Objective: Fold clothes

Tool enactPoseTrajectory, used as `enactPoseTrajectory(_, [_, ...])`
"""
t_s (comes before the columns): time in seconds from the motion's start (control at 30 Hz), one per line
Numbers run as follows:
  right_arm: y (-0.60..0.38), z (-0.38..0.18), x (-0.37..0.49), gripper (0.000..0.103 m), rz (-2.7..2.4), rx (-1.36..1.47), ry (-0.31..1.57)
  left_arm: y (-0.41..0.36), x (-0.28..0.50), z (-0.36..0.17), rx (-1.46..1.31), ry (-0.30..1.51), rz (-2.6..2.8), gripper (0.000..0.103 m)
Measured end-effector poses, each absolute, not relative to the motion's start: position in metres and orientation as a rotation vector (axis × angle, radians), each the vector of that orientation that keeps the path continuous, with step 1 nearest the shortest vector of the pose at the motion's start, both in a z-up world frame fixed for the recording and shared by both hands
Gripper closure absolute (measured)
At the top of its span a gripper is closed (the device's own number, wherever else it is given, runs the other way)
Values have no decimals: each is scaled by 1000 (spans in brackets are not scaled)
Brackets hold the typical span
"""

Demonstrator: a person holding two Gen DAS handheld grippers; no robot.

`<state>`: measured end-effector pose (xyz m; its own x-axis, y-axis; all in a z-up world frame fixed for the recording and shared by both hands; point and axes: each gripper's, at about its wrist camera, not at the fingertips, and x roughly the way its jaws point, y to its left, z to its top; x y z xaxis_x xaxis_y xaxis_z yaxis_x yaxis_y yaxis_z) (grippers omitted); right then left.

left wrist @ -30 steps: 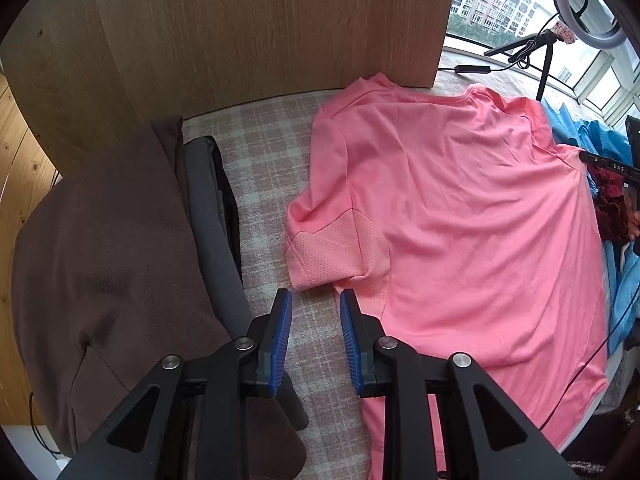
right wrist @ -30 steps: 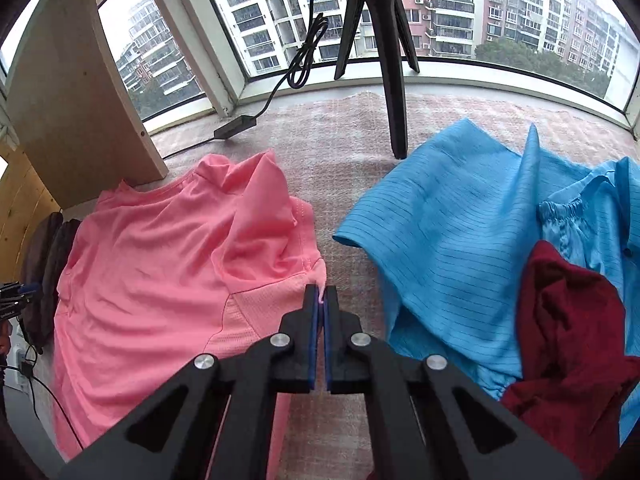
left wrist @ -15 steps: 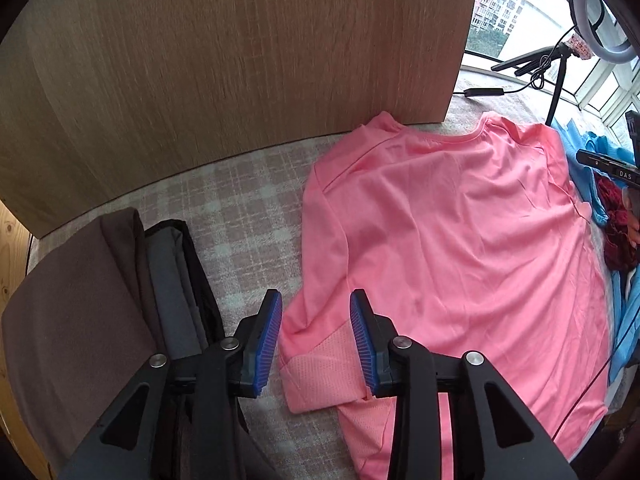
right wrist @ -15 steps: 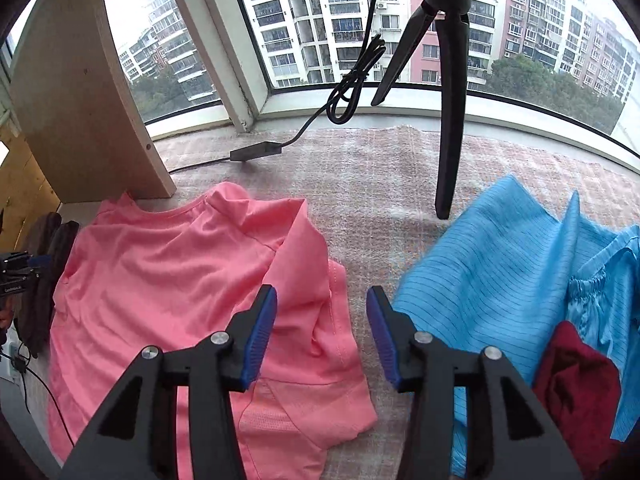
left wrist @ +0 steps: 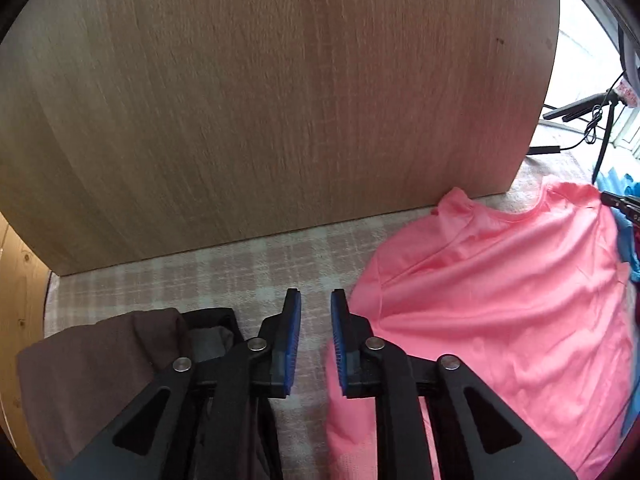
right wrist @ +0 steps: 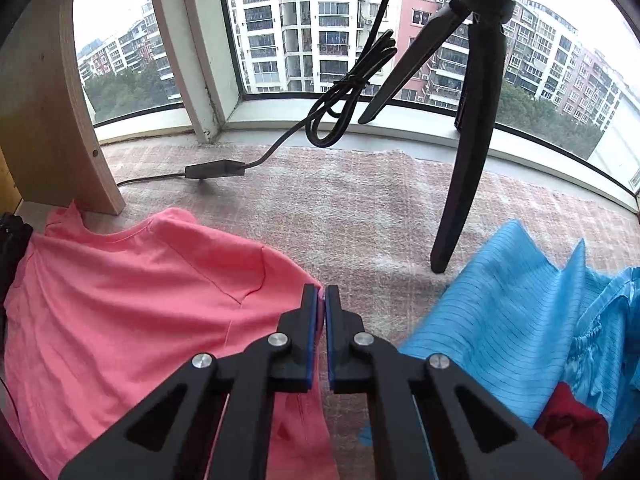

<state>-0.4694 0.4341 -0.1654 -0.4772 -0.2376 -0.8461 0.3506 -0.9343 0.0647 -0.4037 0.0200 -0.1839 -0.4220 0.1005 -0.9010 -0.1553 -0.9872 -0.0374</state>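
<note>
A pink T-shirt [left wrist: 500, 300] lies spread flat on the plaid-covered surface [left wrist: 200, 276], its neckline near the wooden panel. In the left wrist view my left gripper [left wrist: 316, 328] is open, low over the cover. Its right finger [left wrist: 338, 340] sits at the shirt's left edge, and only plaid cloth shows between the pads. In the right wrist view the pink T-shirt [right wrist: 140, 300] fills the lower left. My right gripper [right wrist: 319, 320] is shut on its right edge near the shoulder, a sliver of pink showing between the tips.
A brown garment [left wrist: 100, 360] and a grey-black one [left wrist: 212, 336] lie stacked at left. A wooden panel [left wrist: 280, 100] stands close ahead. A blue garment [right wrist: 500, 320] and a dark red one [right wrist: 572, 428] lie at right. A black tripod [right wrist: 464, 184] and power adapter [right wrist: 214, 170] stand near the window.
My right gripper opened, moved up the shirt's right side and closed on its edge. My left gripper moved forward along the left side toward the wooden panel, its jaws narrowing.
</note>
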Motion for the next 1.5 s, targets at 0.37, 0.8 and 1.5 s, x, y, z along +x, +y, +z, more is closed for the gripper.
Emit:
enactPoseTrajectory(0.37, [399,-146,-483,67,-2366,1289,286,91,-425,-203,-1559,296,2384,68])
enactPoseTrajectory(0.8, [372,-174,-499,100,-2339,1287,450,111,-435,-207,-1465,416,2510,103])
enactPoseTrajectory(1.5, [406,-51,-401,70,-2262,1124,65,-22,-229,-110,-1599,73,2551,78])
